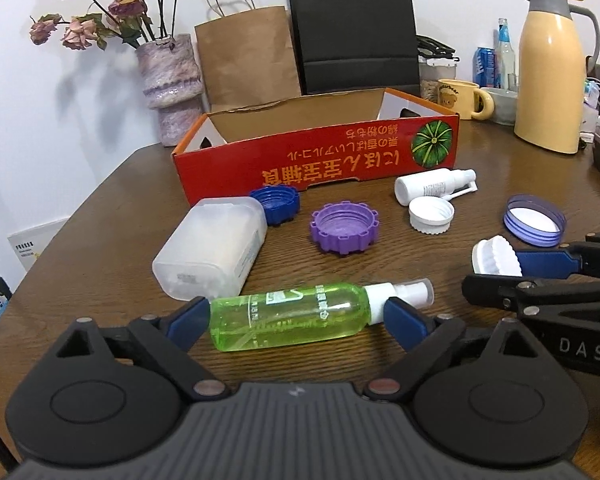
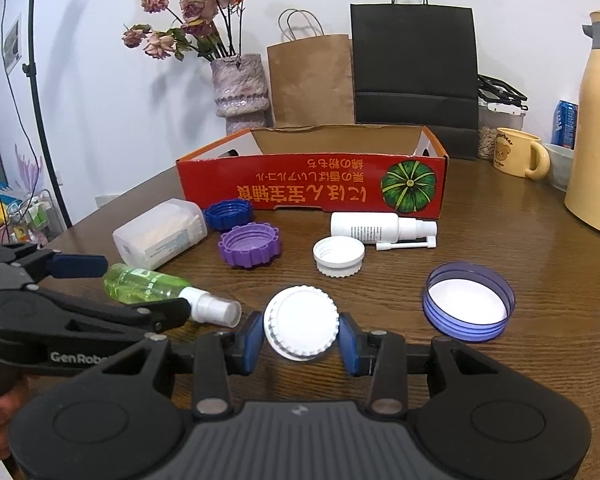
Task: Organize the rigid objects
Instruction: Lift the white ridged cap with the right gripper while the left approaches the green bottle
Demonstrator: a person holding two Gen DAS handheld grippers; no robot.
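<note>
Risk: your right gripper [image 2: 300, 338] pinches the tilted ribbed white plastic cap [image 2: 300, 326] only by its rim, so it may slip, while your left gripper [image 1: 296, 322] sits spread around the green transparent spray bottle [image 1: 292, 316] lying on the wooden table [image 1: 500, 200].

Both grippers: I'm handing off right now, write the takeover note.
Left gripper: open around the green spray bottle, which lies on the table.
Right gripper: shut on white ridged cap.
Red cardboard box: nothing visible inside.
Still on the table: translucent container, blue cap, purple cap, white cap, white spray bottle, purple-rimmed lid.
Left: box everything.
</note>
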